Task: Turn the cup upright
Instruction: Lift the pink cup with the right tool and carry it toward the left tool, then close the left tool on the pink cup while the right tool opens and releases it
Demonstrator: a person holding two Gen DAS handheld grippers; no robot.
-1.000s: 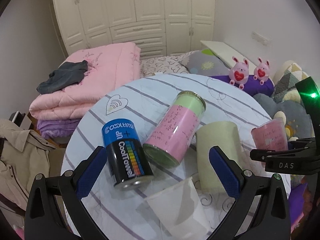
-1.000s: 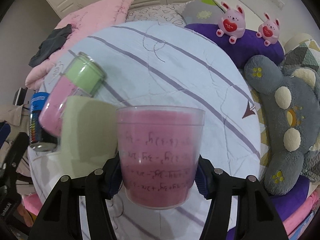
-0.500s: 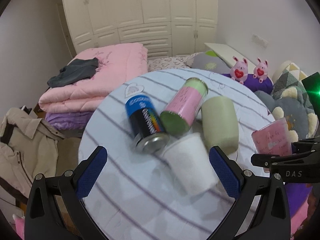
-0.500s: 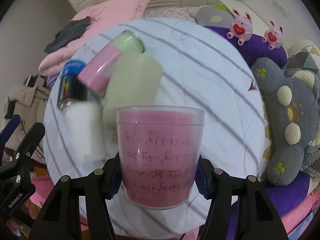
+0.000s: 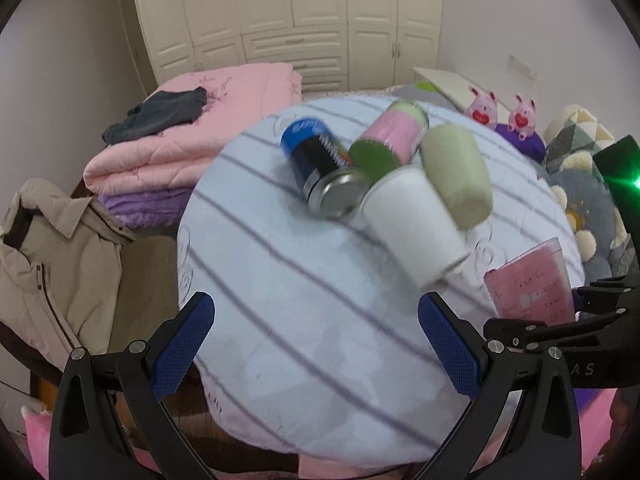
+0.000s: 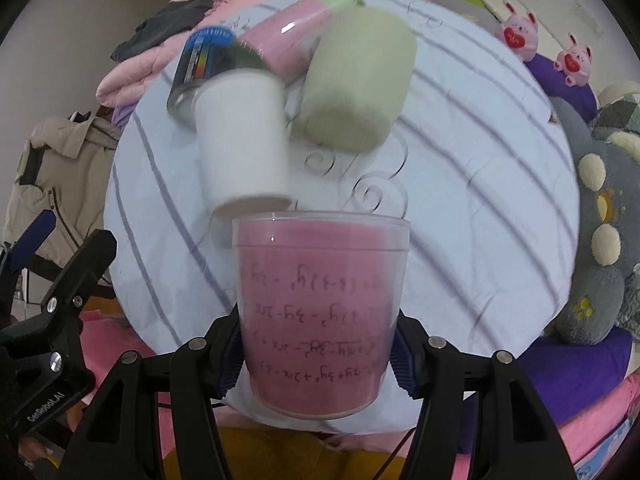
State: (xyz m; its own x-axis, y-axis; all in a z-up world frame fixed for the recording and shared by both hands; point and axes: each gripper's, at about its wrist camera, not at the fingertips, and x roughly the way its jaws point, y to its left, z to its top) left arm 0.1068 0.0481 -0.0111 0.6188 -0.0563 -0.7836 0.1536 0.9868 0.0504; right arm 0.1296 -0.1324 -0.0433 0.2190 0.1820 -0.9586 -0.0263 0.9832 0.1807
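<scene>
Left wrist view: left gripper [image 5: 316,344], blue pads spread wide and empty, hovering above the near part of the round table [image 5: 304,320] with its striped cloth. Table seen from farther back than a second ago, the whole disc now in frame (gripper evidently withdrawn upward and toward the holder). Cluster at the far side: blue-and-black can [image 5: 320,168], pink-and-green tin [image 5: 384,140], pale green cup [image 5: 456,176], white cup [image 5: 416,224], all lying on their sides, touching or nearly so, blurred by motion. At right edge: pink cup [image 5: 532,280], mouth up, pinched in the right gripper [image 5: 560,312]. Background: folded pink quilt [image 5: 200,128], beige jacket [image 5: 52,256], two pink plush rabbits [image 5: 504,110]. Right wrist view: right gripper [image 6: 318,354] clamped on the lower wall of the pink cup [image 6: 320,312], rim level and uppermost, handwriting on the pink lining. Cup held above the table's near edge [image 6: 460,240], no contact with the cloth visible. White cup [image 6: 240,148] just behind the rim; pale green cup [image 6: 356,84] beyond; can [image 6: 204,60] and tin [image 6: 284,40] farther. Left gripper [image 6: 44,264] at lower left. Cluster now larger in frame than half a second ago. Judgement: flip itself effectively done; remaining step, setting the cup down on bare cloth and releasing.
</scene>
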